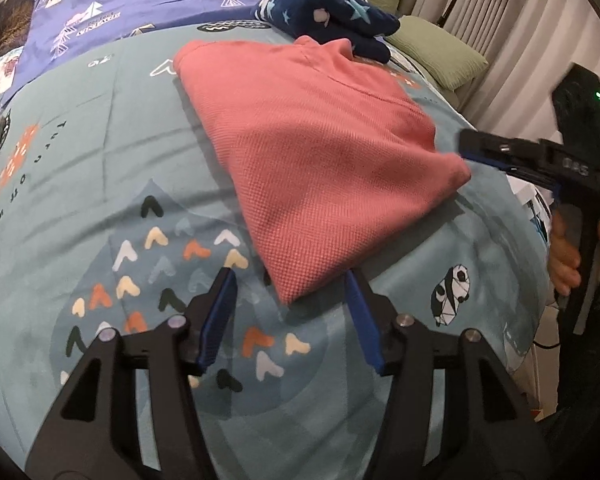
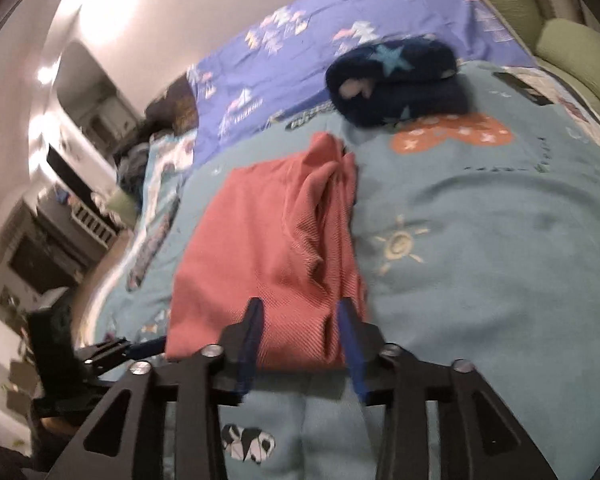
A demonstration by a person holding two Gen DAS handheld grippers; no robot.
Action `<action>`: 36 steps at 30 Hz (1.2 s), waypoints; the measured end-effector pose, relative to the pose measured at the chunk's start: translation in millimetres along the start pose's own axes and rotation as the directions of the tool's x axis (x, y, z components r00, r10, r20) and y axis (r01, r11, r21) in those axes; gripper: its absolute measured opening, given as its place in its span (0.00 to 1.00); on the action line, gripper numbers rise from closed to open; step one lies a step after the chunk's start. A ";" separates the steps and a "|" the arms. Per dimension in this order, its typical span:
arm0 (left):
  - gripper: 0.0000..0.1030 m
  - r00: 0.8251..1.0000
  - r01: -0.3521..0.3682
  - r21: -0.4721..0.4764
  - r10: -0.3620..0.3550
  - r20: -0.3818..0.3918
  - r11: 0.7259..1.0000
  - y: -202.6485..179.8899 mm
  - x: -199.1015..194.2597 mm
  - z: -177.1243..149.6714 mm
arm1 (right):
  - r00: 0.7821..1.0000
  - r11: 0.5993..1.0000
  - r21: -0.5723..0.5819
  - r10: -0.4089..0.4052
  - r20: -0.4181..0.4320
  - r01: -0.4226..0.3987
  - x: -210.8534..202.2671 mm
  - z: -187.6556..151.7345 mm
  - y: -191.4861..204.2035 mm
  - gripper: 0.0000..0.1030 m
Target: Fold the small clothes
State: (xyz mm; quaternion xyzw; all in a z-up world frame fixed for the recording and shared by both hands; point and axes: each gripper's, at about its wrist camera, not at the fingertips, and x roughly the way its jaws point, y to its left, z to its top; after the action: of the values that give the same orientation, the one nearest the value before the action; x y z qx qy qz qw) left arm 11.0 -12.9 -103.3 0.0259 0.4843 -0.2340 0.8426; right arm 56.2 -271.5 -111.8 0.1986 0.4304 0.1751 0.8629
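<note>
Jaws first: we see our left gripper (image 1: 290,276) with its blue pads spread wide, a corner of the folded pink garment (image 1: 316,152) lying between the tips without being pinched. Our right gripper (image 2: 298,306) also has its fingers parted, poised over the near edge of the same garment (image 2: 268,248); we cannot tell whether they touch the cloth. The garment lies flat on the teal bedspread (image 1: 100,168). Beyond it rests a dark navy star-patterned bundle (image 2: 396,80), by a purple sheet (image 2: 300,40).
</note>
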 end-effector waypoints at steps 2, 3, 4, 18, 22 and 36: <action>0.56 1.000 -0.008 -0.012 0.008 0.014 1.000 1.2 -1.2 -0.7 | 0.999 1.000 0.007 -0.024 -0.037 0.024 13.1 -3.5 -2.0 0.21; 0.54 0.999 -0.010 -0.027 0.011 0.030 1.000 2.1 -0.9 1.2 | 0.997 0.998 0.010 -0.064 -0.049 0.064 16.8 -4.8 -2.6 0.03; 0.36 0.999 -0.003 -0.035 0.004 0.043 0.999 3.0 -1.3 2.0 | 0.995 0.996 0.034 -0.084 -0.052 0.086 17.4 -6.0 -6.9 0.05; 0.13 0.991 0.124 -0.094 -0.118 0.070 0.988 15.3 -30.2 7.3 | 1.000 0.999 0.047 -0.012 0.018 0.011 -4.7 28.6 -13.6 0.27; 0.18 0.982 0.131 -0.043 -0.124 0.139 0.990 11.6 -36.7 36.5 | 0.999 0.997 0.070 0.032 0.003 -0.032 21.0 63.1 -17.5 0.31; 0.19 0.983 0.174 -0.116 -0.165 0.080 0.978 34.4 28.7 69.3 | 0.996 0.990 0.131 -0.061 0.067 0.051 56.7 104.5 -52.6 0.04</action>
State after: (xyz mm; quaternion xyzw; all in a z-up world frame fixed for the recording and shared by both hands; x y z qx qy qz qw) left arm 93.3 -11.6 -96.7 -0.0755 0.4684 -0.2758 0.8360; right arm 180.2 -310.0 -118.4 0.2480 0.4155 0.1154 0.8675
